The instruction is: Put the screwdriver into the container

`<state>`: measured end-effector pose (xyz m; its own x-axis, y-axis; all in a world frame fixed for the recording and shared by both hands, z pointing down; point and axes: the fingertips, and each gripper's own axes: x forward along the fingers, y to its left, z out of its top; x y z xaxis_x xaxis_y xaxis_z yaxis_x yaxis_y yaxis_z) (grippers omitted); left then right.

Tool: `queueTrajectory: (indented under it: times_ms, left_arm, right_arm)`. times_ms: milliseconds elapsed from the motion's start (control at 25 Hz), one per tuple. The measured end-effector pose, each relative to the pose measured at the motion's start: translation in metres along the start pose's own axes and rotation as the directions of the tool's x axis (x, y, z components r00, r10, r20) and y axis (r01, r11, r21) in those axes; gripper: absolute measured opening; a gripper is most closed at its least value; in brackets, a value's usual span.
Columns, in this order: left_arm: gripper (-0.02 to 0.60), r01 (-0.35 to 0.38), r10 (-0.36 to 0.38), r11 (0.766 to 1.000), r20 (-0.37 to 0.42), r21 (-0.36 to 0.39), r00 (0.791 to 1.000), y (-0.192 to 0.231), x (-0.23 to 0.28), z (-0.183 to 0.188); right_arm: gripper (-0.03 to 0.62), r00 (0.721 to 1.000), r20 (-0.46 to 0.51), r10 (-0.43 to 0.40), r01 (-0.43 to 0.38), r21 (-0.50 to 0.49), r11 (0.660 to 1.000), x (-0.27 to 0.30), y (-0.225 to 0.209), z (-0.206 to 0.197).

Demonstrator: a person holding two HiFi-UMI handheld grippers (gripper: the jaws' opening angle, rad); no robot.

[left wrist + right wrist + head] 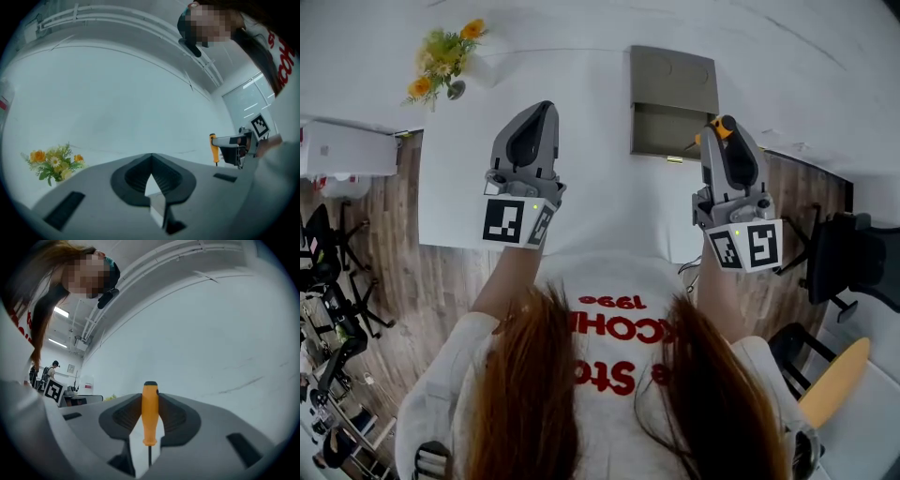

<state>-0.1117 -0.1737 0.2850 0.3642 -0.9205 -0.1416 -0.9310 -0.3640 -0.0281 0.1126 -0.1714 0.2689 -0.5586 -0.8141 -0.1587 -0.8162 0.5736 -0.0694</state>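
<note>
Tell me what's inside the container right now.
The container looks empty where visible. Its right corner is covered by the right gripper, shut on the screwdriver.

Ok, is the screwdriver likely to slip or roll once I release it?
Screwdriver looks rigid. Its smooth orange handle, pinched in the right gripper, might slide if jolted. The round handle will probably roll when dropped, though the container walls should stop it.

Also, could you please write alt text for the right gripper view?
The right gripper holds an orange-handled screwdriver upright between its fingers, shaft pointing down. Behind it is a plain white wall, with the person leaning in at upper left.
</note>
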Motion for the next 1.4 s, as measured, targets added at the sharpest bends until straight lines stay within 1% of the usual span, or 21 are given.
queueTrajectory:
  times_ms: [240, 560, 720, 880, 960, 1000, 1080, 1200, 1320, 1400]
  left_arm:
    - [0.000, 0.007, -0.007, 1.000, -0.015, -0.002, 1.000, 0.002, 0.009, -0.007]
    - [0.000, 0.032, -0.034, 0.999, -0.062, -0.022, 0.998, -0.004, 0.032, -0.033]
    - [0.000, 0.041, -0.044, 0.999, -0.093, -0.034, 0.995, -0.006, 0.041, -0.051]
    - [0.000, 0.065, -0.069, 0.997, -0.146, -0.034, 0.987, -0.012, 0.047, -0.078]
    - [0.000, 0.073, -0.079, 0.997, -0.168, -0.038, 0.983, -0.015, 0.050, -0.089]
    - [0.000, 0.076, -0.082, 0.996, -0.177, -0.041, 0.981, -0.016, 0.051, -0.094]
    - [0.000, 0.083, -0.090, 0.995, -0.189, -0.047, 0.978, -0.015, 0.052, -0.099]
    - [0.000, 0.093, -0.100, 0.995, -0.198, -0.045, 0.975, -0.012, 0.052, -0.101]
    - [0.000, 0.091, -0.100, 0.995, -0.209, -0.050, 0.973, -0.010, 0.052, -0.105]
    - [0.000, 0.090, -0.099, 0.995, -0.220, -0.050, 0.970, -0.008, 0.052, -0.108]
  right_arm:
    - [0.112, 0.999, -0.030, 0.014, -0.014, -0.005, 1.000, 0.006, 0.001, -0.008]
    - [0.112, 0.989, -0.149, 0.010, -0.014, -0.027, 1.000, 0.015, -0.017, -0.044]
    - [0.112, 0.970, -0.244, 0.005, -0.018, -0.052, 0.998, 0.016, -0.028, -0.075]
    - [0.112, 0.940, -0.341, 0.001, -0.036, -0.096, 0.995, 0.019, -0.036, -0.111]
    - [0.112, 0.927, -0.375, 0.005, -0.054, -0.119, 0.991, 0.024, -0.039, -0.126]
    - [0.112, 0.919, -0.394, 0.005, -0.063, -0.134, 0.989, 0.026, -0.040, -0.133]
    - [0.112, 0.892, -0.453, -0.004, -0.087, -0.179, 0.980, 0.029, -0.040, -0.152]
    - [0.112, 0.847, -0.532, -0.010, -0.158, -0.270, 0.950, 0.035, -0.038, -0.177]
    - [0.112, 0.782, -0.623, -0.030, -0.198, -0.293, 0.935, 0.033, -0.040, -0.207]
    - [0.112, 0.731, -0.681, -0.039, -0.224, -0.294, 0.929, 0.032, -0.043, -0.227]
